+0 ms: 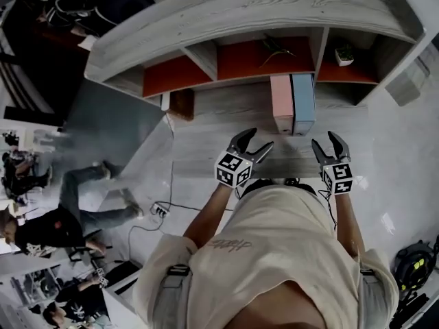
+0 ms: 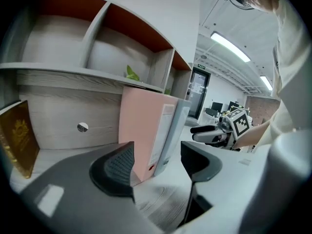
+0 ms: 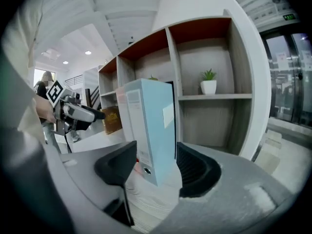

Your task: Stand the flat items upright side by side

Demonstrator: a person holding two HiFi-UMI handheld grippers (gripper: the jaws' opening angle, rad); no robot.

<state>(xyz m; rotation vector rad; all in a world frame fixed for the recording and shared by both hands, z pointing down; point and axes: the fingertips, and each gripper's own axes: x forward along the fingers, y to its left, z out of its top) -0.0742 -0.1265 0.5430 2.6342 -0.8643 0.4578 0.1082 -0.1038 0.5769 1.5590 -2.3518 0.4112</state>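
- Shirt [image 1: 274, 245] and two bare forearms closest in, behind both sets of fingers.
- Left gripper [image 1: 258, 140] next: fingers [image 2: 116, 168] spread apart, released, gripping nothing, only bare desk [image 2: 161, 204] under the gap.
- Right gripper [image 1: 325, 141] level with it and well off to its right: fingers [image 3: 196, 170] likewise apart, released, empty.
- Ahead of both sets of fingertips, clear of them and untouched: pink folder [image 1: 282, 105] and blue folder [image 1: 303, 101], upright on the desk, side by side, flat sides touching, spines toward the fingers.
- Pink folder ahead of the left fingers and slightly to their right; blue folder ahead of the right fingers and slightly to their left.
- Brown book [image 2: 19, 138] farther out, well left of the left fingers, standing near the back panel.
- Beyond the folders, past all fingertips: shelf unit [image 1: 240, 9] with red-backed compartments, folder tops close under its lowest board.
- Small potted plant [image 3: 208, 82] up in a compartment ahead and right of the right fingers.
- Farthest, far left of the left fingers and down on the floor: power strip [image 1: 160, 209] with a trailing cable, people beyond it.
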